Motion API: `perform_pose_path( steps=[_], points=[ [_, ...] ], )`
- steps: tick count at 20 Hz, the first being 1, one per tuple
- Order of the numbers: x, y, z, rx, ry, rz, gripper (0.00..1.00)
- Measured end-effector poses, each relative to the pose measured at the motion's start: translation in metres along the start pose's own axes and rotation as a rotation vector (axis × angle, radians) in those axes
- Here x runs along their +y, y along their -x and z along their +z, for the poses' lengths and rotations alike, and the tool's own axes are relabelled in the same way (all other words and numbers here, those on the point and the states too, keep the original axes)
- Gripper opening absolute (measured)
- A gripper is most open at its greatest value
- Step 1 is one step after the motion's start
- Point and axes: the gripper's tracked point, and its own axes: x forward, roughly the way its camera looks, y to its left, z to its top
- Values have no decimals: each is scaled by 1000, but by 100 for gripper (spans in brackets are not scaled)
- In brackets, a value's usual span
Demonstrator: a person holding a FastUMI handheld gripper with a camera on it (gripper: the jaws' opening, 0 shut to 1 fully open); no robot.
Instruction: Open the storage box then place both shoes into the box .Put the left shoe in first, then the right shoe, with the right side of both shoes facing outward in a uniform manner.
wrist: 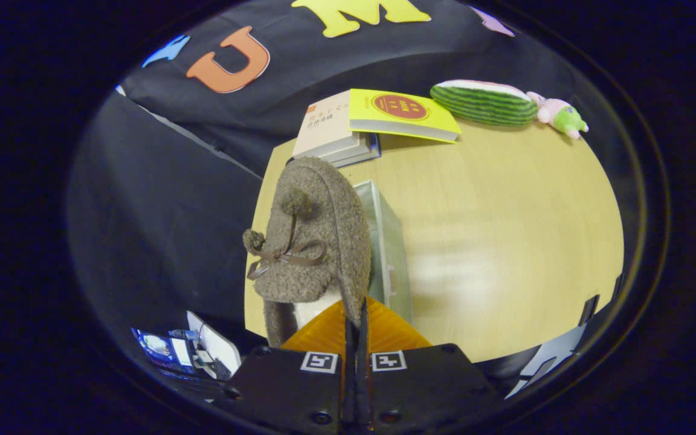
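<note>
A fuzzy brown shoe [318, 235] with a ribbon bow and two pom-poms hangs right in front of my gripper [357, 314], toe pointing away. The two fingers are pressed together on the shoe's heel rim, holding it above the table's left part. Behind and to the right of the shoe lies the clear storage box [387, 248], long and narrow, partly hidden by the shoe. I cannot tell whether its lid is open or what lies inside.
On the wooden table [505, 241] a stack of books [339, 130] with a yellow book [402, 113] on top sits beyond the box. A watermelon plush [484, 103] and a small pink-green toy [559, 115] lie at the far edge.
</note>
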Motion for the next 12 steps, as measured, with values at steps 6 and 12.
perform_pose_path(
  steps=[6, 12],
  points=[
    [-13, -28, -14, 45, -26, -38, 7],
    [-16, -30, -10, 9, -56, -21, 15]
  ],
)
